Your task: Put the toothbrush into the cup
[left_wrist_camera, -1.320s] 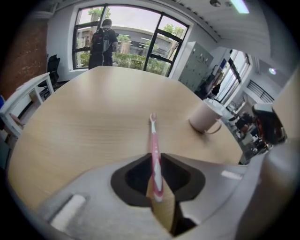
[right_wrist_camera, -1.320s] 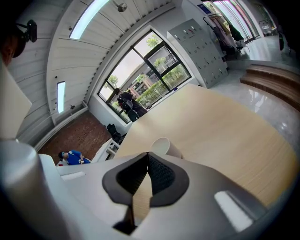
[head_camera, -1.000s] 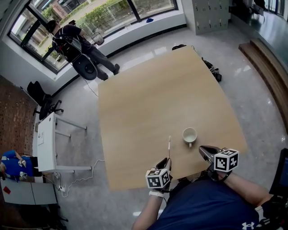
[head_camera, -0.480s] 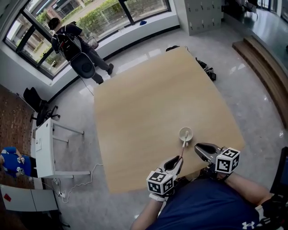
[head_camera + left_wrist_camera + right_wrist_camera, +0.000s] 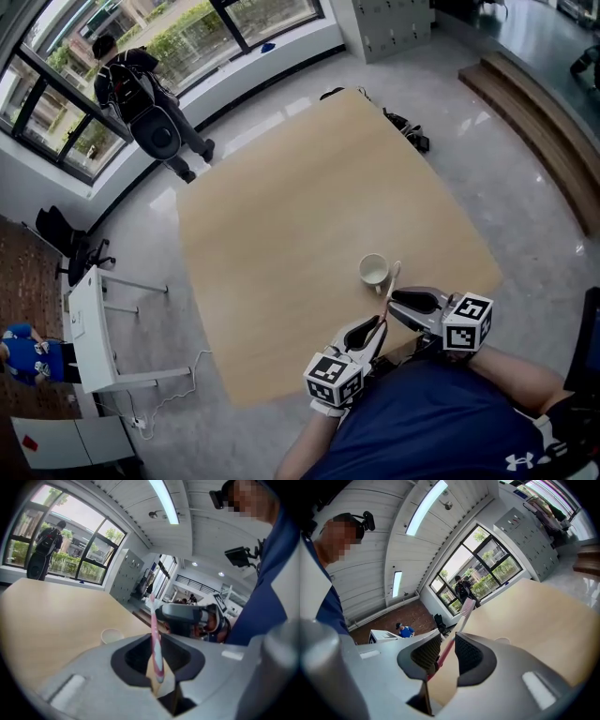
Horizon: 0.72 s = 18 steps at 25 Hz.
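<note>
A pink and white toothbrush point(image 5: 388, 292) stands tilted in my left gripper point(image 5: 371, 330), which is shut on its lower handle. Its head point(image 5: 396, 269) is just right of the white cup point(image 5: 374, 271), which stands upright on the wooden table point(image 5: 281, 225). My right gripper point(image 5: 397, 300) reaches in from the right. Its jaws have just been opening, and the brush shaft runs between them. In the right gripper view the toothbrush point(image 5: 459, 618) passes through the gap of the right gripper point(image 5: 447, 641), the cup point(image 5: 502, 640) behind it. The left gripper view shows the toothbrush point(image 5: 155, 634) rising from the left gripper point(image 5: 157, 651), the cup point(image 5: 111, 635) to its left.
The table's near edge point(image 5: 281, 384) lies just ahead of my grippers. A person with a backpack point(image 5: 141, 94) stands by the windows far off. A white desk point(image 5: 89, 328) and a person in blue point(image 5: 23, 356) are at the left. Steps point(image 5: 534, 103) rise at the right.
My left gripper has lifted the toothbrush and carried it right, from left of the cup to its right side. The right gripper's jaws have come around the brush shaft.
</note>
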Each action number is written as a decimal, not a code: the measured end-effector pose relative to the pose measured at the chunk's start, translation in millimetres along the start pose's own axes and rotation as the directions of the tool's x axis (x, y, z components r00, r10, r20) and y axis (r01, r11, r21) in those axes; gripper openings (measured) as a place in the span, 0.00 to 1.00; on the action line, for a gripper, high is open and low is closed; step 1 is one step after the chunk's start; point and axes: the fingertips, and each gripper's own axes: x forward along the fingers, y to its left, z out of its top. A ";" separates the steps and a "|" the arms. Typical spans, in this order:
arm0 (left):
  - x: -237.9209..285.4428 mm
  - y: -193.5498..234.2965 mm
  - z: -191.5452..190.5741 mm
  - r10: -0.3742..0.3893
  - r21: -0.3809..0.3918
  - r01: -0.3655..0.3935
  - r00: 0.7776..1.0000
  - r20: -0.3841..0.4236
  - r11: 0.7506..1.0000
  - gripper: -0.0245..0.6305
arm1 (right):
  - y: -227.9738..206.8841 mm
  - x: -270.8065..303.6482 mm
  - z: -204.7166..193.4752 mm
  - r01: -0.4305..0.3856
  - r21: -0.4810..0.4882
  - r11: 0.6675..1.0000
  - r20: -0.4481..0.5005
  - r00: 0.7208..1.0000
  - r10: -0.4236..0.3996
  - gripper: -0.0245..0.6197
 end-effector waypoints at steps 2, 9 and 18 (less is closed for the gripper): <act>-1.1 -2.2 -2.6 -0.011 0.005 0.011 1.000 0.004 1.000 0.13 | 4.4 -1.7 0.9 -0.028 0.026 0.999 0.013 1.000 0.027 0.20; 4.9 -0.3 -6.0 -0.024 0.022 0.024 1.000 0.000 0.999 0.13 | 17.0 -3.1 7.3 -0.124 0.054 0.991 0.051 0.991 0.122 0.18; 6.6 2.4 -19.8 -0.009 0.036 0.010 0.999 -0.049 0.999 0.13 | 8.4 -6.3 7.8 -0.096 0.082 0.992 0.066 0.994 0.090 0.05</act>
